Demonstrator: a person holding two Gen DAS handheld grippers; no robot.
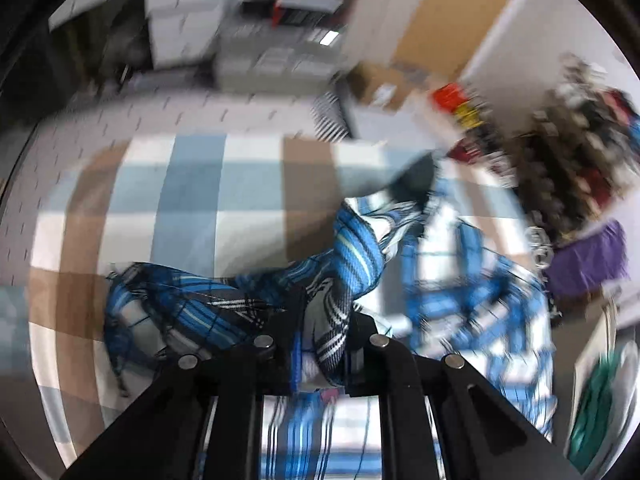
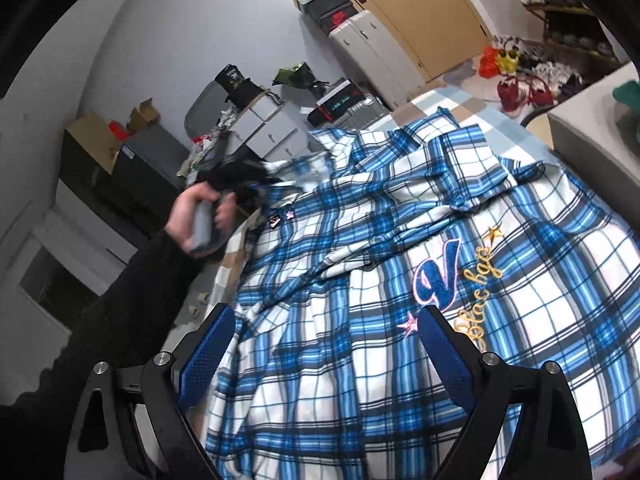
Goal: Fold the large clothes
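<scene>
A large blue-and-white plaid shirt (image 2: 420, 248) with an embroidered "V" lies rumpled on a checked bedspread (image 1: 192, 200). In the blurred left wrist view my left gripper (image 1: 324, 344) is shut on a bunched fold of the plaid shirt (image 1: 344, 280), which rises between its black fingers. Seen in the right wrist view, a hand in a black sleeve holds my left gripper (image 2: 240, 184) at the shirt's far left edge. My right gripper (image 2: 324, 344) hovers just above the near part of the shirt, its blue pads (image 2: 208, 356) wide apart and nothing between them.
White drawer units (image 2: 264, 128), boxes (image 2: 336, 104) and clutter stand beyond the bed against the wall. Shoes (image 2: 516, 88) lie on the floor at the upper right by a wooden door (image 2: 404, 4). A grey box (image 2: 592, 136) sits at the bed's right edge.
</scene>
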